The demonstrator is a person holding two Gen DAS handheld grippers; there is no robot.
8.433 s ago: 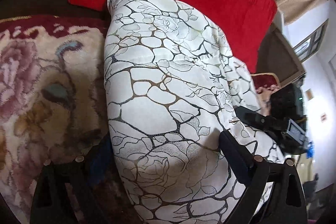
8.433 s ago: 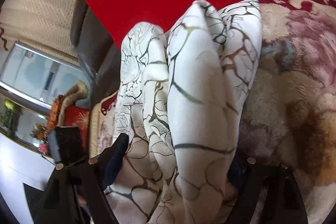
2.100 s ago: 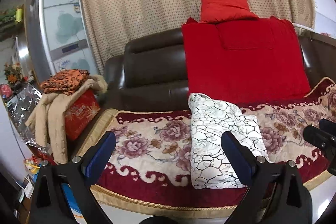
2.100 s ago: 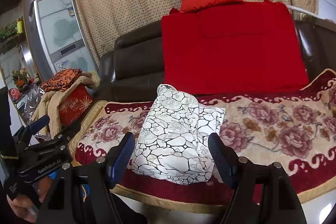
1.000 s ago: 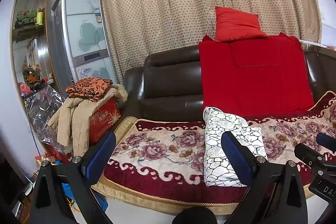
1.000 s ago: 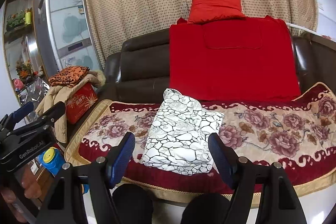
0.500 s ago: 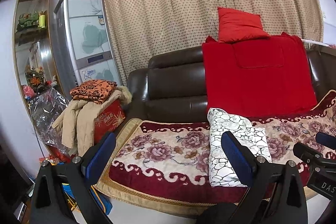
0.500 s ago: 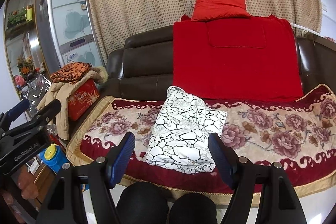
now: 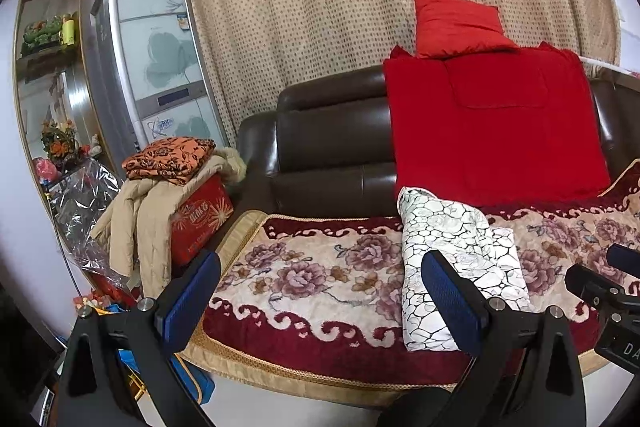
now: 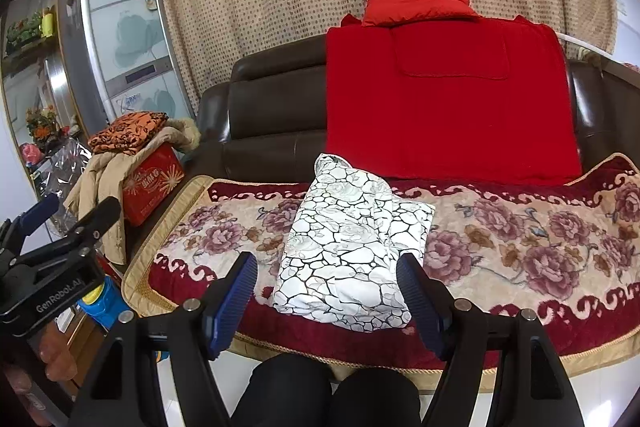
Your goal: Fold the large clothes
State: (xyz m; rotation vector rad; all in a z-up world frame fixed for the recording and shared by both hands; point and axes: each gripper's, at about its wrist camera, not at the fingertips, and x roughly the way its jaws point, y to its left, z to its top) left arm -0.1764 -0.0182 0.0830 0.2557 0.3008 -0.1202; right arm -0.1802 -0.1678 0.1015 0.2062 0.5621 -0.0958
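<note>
The folded white garment (image 9: pixel 448 247) with a black crackle pattern lies flat on the floral sofa cover (image 9: pixel 312 275). It shows again in the right wrist view as the garment (image 10: pixel 352 247), on the cover (image 10: pixel 520 247) near its front edge. My left gripper (image 9: pixel 320 291) is open and empty, well back from the sofa. My right gripper (image 10: pixel 326 303) is also open, with nothing between its blue pads (image 10: pixel 232 299); the garment is only framed between them from a distance. The left gripper (image 10: pixel 72 213) appears at the left edge of the right wrist view, held by a hand.
A brown leather sofa (image 9: pixel 328 147) carries a red blanket (image 9: pixel 492 123) and a red cushion (image 9: pixel 456 23). Coats piled on a red box (image 9: pixel 196 215) stand to its left, with a refrigerator (image 9: pixel 156 75) behind. A person's knees (image 10: pixel 332 391) are below the sofa edge.
Both grippers, earlier pressed up against the garment, have drawn back from the sofa and left it lying folded. Over the last second the views shifted only slightly.
</note>
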